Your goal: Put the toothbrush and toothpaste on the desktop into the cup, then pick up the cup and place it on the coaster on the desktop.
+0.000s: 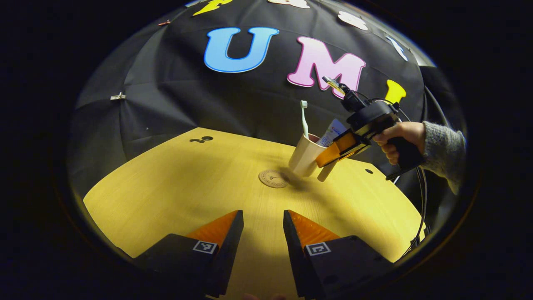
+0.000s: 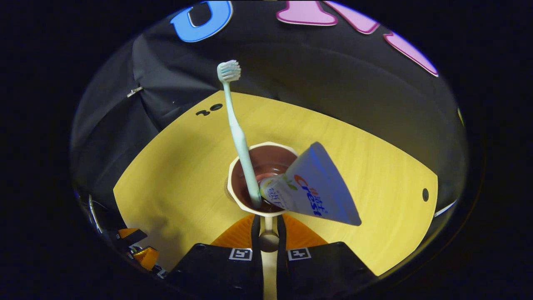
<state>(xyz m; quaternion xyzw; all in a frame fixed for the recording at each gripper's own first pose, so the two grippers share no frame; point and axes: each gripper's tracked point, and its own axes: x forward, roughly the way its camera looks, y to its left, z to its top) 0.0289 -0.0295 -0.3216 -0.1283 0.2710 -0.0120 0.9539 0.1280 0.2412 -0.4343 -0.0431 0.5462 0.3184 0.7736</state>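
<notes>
A cream cup [image 1: 304, 156] with a dark inside hangs tilted just above the wooden table [image 1: 187, 179]. It is to the right of the round coaster [image 1: 273, 178] in the left gripper view. A pale toothbrush [image 1: 304, 118] stands in it, head up, beside a white toothpaste tube [image 1: 333, 131]. A hand holds my right gripper [image 1: 333, 156], which is shut on the cup's handle [image 2: 268, 241]. From above, the right gripper [image 2: 268, 233] looks down on the cup's rim [image 2: 266, 144], the toothbrush [image 2: 239, 137] and the toothpaste tube [image 2: 316, 187]. My left gripper [image 1: 263, 221] is open over the near table, holding nothing.
Small dark holes [image 1: 202, 139] mark the table's far left, and one more hole [image 1: 369, 171] lies near the right edge. Cables [image 1: 422, 200] hang off the table's right side. The black cloth wall stands close behind the table.
</notes>
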